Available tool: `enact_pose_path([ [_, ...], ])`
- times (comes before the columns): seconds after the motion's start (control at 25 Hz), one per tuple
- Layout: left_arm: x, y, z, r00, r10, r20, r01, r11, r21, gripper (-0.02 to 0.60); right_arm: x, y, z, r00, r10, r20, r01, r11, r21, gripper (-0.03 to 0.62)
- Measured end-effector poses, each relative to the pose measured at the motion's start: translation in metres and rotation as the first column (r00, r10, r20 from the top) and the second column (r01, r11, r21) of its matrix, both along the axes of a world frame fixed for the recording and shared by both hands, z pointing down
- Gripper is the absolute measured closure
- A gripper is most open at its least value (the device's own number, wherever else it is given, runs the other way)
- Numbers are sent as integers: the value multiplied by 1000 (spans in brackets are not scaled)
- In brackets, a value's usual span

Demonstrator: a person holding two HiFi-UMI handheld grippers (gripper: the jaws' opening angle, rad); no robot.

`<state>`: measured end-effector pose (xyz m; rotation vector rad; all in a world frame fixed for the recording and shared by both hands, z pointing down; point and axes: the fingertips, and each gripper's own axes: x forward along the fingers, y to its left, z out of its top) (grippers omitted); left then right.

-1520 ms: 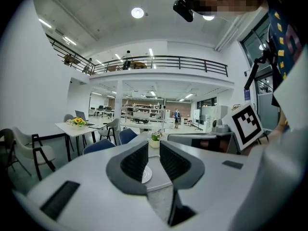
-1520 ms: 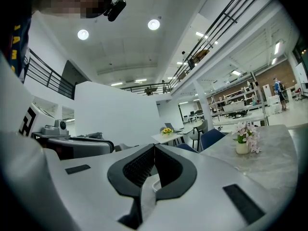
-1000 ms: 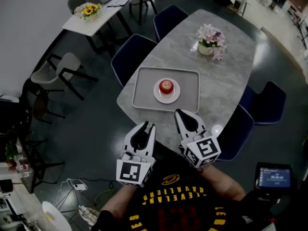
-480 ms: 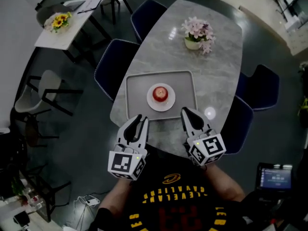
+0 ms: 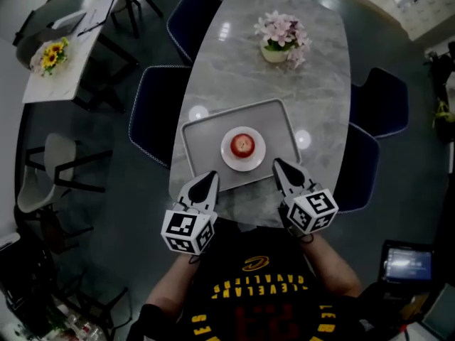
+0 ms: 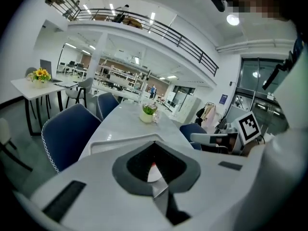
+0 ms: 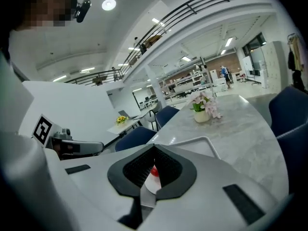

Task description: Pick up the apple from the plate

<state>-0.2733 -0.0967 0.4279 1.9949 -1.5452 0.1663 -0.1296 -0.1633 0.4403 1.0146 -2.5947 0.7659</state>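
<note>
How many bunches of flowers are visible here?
2: pink flowers on the grey table beyond the tray; yellow flowers on the white table at upper left. Others may be hidden.

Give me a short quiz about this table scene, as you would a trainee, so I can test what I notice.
1. Pick one: the apple lies A) on a white plate inside a tray, B) on a chair seat, C) on the floor.
2. True or false: the right gripper holds the apple.
3. What stands at the far end of the table?
Key: 1: A. 2: False. Its jaws are together and empty. The left gripper, whose jaws have just closed on nothing, is empty too. 3: A pot of pink flowers.
</note>
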Motion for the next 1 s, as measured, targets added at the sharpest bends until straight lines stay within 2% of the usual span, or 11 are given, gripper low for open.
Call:
enact_pose_path([
  [0.2,-10,-15,27,998,47,-49,-51,997,-63,581,5,-9,25,991,130,-14,-130,990,-51,588],
  [0.28,-12,-21,37,994,66,-89,-73,994,-86,580,8,-10,33,986,167,-24,-169,982,-79,588],
  [0.32,-12,-24,42,991,75,-112,-87,991,-102,567,9,-11,37,983,184,-22,-185,978,-100,586],
  [0.36,-11,-27,48,988,83,-132,-99,988,-122,527,11,-11,42,980,200,-19,-200,972,-125,586],
  [0.4,-11,-30,54,985,88,-145,-109,984,-143,486,12,-12,47,977,212,-18,-212,966,-149,545],
  [0.44,-11,-32,61,984,90,-153,-115,980,-164,476,13,-13,52,976,218,-22,-218,961,-168,519],
  [0.56,-11,-40,83,984,75,-161,-111,967,-229,476,14,-16,72,978,205,-41,-209,955,-211,519],
  [0.76,-2,-63,135,981,-4,-196,-65,936,-346,476,21,-37,128,981,181,-65,-192,931,-310,519],
  [1.0,-2,-59,156,980,-52,-193,-36,905,-424,476,9,-28,147,984,156,-84,-177,902,-394,519],
])
